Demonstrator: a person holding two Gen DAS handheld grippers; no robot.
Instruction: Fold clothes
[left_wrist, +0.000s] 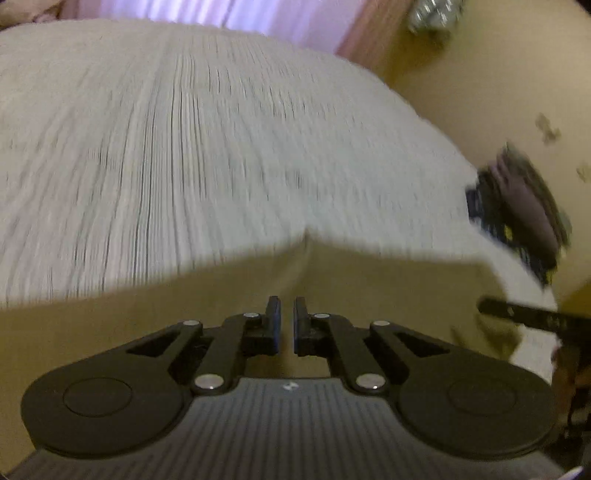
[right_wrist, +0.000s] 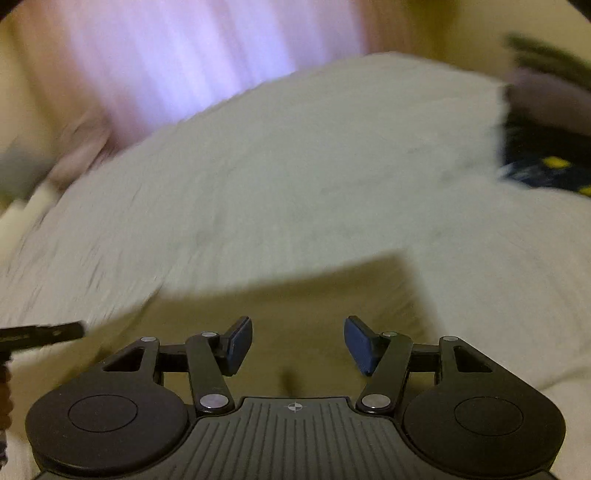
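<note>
At the far left of the right wrist view, the tip of the left gripper pokes in as a thin black bar. In its own view the left gripper has its two fingers almost pressed together, with just a thin gap, and I see no cloth pinched between them. Under them lies the tan cloth, flat on the white bed cover, with a small bump at its far edge. Moving right, the right gripper has its blue pads spread wide apart with nothing between them, and the tan cloth sits right below. At the far right, on the edge of the bed, is a pile of dark clothes with yellow spots. Everything looks blurry, so the hands seem to be moving fast. A fast grab could miss the edge of the cloth, or pinch the bed cover too. If only one side gets picked up, the fold could come out crooked. A wide swing to the right could bump the pile off the bed.
</note>
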